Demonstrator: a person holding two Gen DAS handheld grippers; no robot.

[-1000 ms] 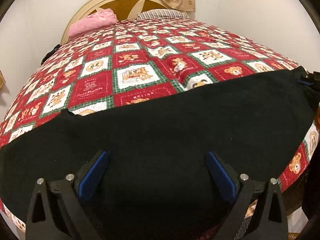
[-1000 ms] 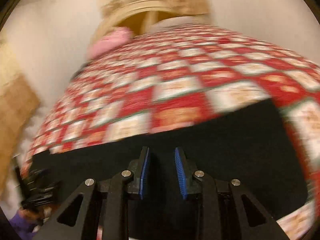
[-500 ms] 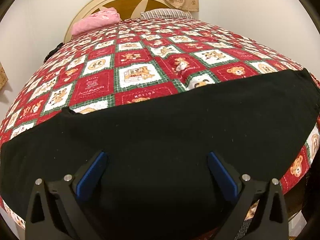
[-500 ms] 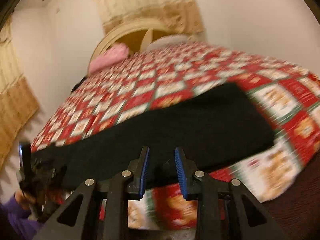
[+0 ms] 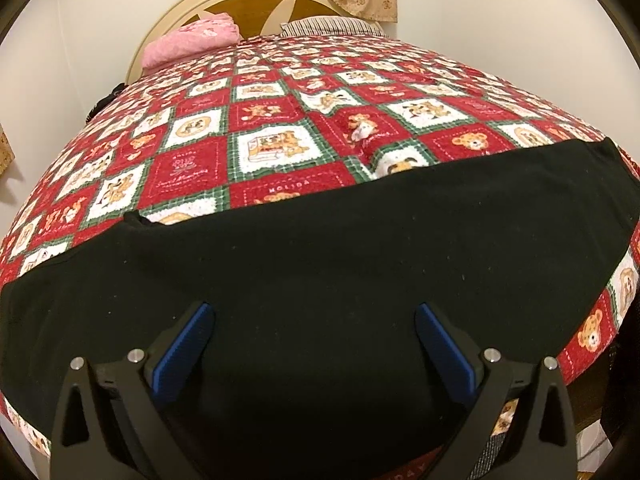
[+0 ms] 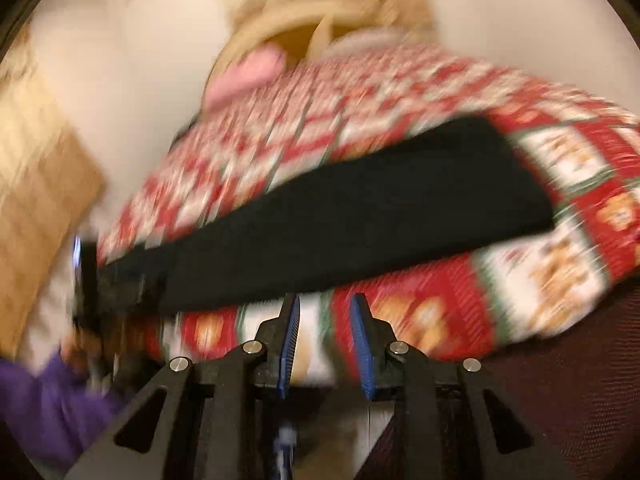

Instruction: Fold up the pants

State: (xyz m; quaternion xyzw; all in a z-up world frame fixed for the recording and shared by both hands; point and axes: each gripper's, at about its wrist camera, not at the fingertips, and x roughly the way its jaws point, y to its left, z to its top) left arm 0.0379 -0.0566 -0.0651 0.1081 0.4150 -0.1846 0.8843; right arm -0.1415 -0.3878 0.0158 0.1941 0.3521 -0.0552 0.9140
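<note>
The black pants (image 5: 320, 248) lie flat in a long band across the near part of the bed, on a red, white and green teddy-bear quilt (image 5: 256, 148). My left gripper (image 5: 314, 320) hovers over the pants near their front edge, open wide with nothing between its blue pads. In the blurred right wrist view the pants (image 6: 360, 216) stretch from left to right. My right gripper (image 6: 325, 304) hangs off the bed's near edge, in front of the pants. Its jaws stand a narrow gap apart and hold nothing. The left gripper (image 6: 86, 276) shows at the pants' left end.
A pink folded cloth (image 5: 192, 40) and a striped pillow (image 5: 332, 26) lie by the cream headboard (image 5: 256, 4) at the far end. White walls flank the bed. A purple sleeve (image 6: 48, 408) and a tan panel (image 6: 36, 184) are at the left; dark red flooring (image 6: 580, 380) lies at the right.
The right gripper has drawn back from above the pants to beyond the bed's near edge, still narrowly apart. The left gripper has stayed in place, open.
</note>
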